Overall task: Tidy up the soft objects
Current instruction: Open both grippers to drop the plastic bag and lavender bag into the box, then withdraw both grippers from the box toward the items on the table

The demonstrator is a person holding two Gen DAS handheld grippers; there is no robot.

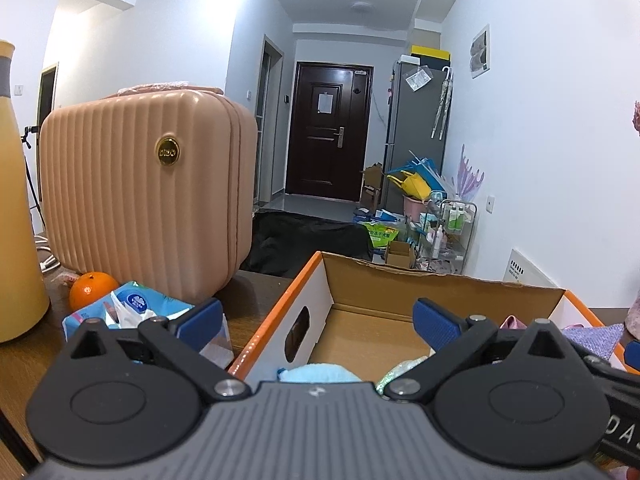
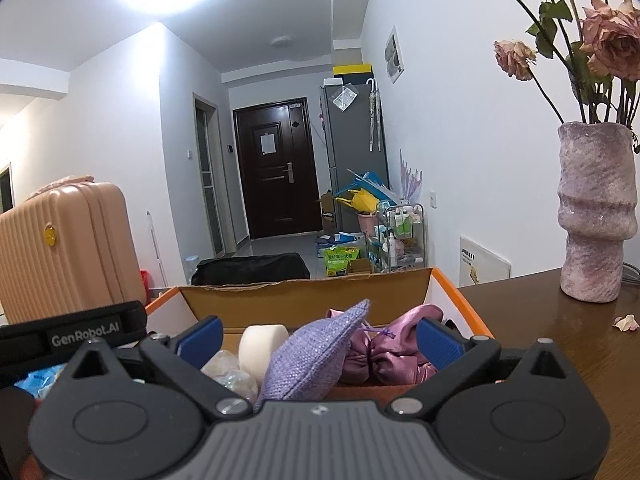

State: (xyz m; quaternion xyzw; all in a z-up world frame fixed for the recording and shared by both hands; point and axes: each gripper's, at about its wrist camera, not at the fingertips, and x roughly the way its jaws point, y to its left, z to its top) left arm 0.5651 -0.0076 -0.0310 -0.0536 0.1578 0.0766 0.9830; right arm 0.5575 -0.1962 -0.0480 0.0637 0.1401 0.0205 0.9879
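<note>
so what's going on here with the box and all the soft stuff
A person holds a gripper in each hand over an orange-edged cardboard box on a wooden table. Both the left gripper and right gripper are open and empty. In the box lie a lavender pouch, a pink satin bag and a white sponge.

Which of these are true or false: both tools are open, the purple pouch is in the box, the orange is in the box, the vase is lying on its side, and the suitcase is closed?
1. Both the left tool and right tool are open. True.
2. The lilac pouch is in the cardboard box. True.
3. The orange is in the box. False: it sits on the table beside the tissue pack.
4. The vase lies on its side. False: it stands upright, holding dried roses.
5. The pink suitcase is closed. True.
</note>
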